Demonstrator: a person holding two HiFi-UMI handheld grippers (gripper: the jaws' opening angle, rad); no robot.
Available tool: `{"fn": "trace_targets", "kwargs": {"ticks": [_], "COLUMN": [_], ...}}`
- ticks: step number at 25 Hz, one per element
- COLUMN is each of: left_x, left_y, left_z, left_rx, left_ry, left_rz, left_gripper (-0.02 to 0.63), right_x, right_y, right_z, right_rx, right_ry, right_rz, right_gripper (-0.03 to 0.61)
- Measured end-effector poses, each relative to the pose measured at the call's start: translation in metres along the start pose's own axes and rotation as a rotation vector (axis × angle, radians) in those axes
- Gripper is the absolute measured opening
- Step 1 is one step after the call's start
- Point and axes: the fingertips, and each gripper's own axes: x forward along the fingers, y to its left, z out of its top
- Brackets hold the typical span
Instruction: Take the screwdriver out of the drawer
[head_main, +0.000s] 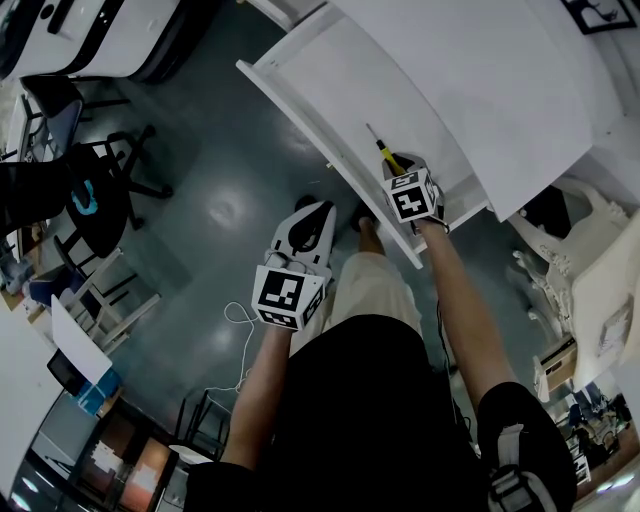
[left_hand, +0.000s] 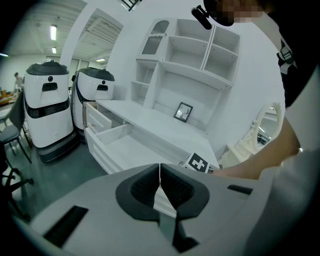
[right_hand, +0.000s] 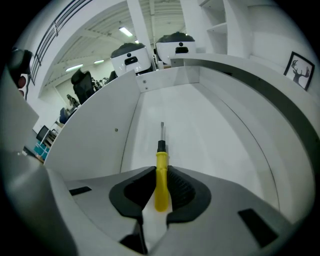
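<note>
The white drawer (head_main: 300, 110) stands pulled out over the dark floor. On its bottom, near the front wall, lies the screwdriver (head_main: 384, 151), yellow-handled with a black collar and a thin shaft. My right gripper (head_main: 402, 170) points steeply down into the drawer. In the right gripper view its pads touch both sides of the yellow handle of the screwdriver (right_hand: 161, 175), which still rests on the drawer floor (right_hand: 200, 130), shaft pointing away. My left gripper (head_main: 312, 218) hangs outside the drawer front, over the floor; in the left gripper view this gripper (left_hand: 160, 172) is shut with nothing in it.
A white desk (left_hand: 165, 125) with a hutch of shelves (left_hand: 190, 60) and a small picture frame (left_hand: 183, 111) stands above the drawer. Two white robots (left_hand: 47, 100) stand to its left. A black office chair (head_main: 95, 190) and a white ornate chair (head_main: 555, 265) flank me; a cable (head_main: 240, 325) lies on the floor.
</note>
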Motion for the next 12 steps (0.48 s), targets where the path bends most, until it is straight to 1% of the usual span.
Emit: {"fn": "trace_targets", "kwargs": {"ticks": [7, 12], "left_x": [-0.008, -0.018], "left_y": [0.007, 0.003], "left_z": [0.005, 0.013], "left_rx": [0.007, 0.040], "left_ry": [-0.019, -0.035], "left_rz": [-0.009, -0.049], "left_gripper": [0.026, 0.026], "right_x": [-0.015, -0.048], "right_y": [0.004, 0.010], "right_z": [0.007, 0.023], "right_rx": [0.002, 0.009], "right_ry": [-0.025, -0.091], "right_rz": [-0.019, -0.050], "right_gripper": [0.084, 0.084]}}
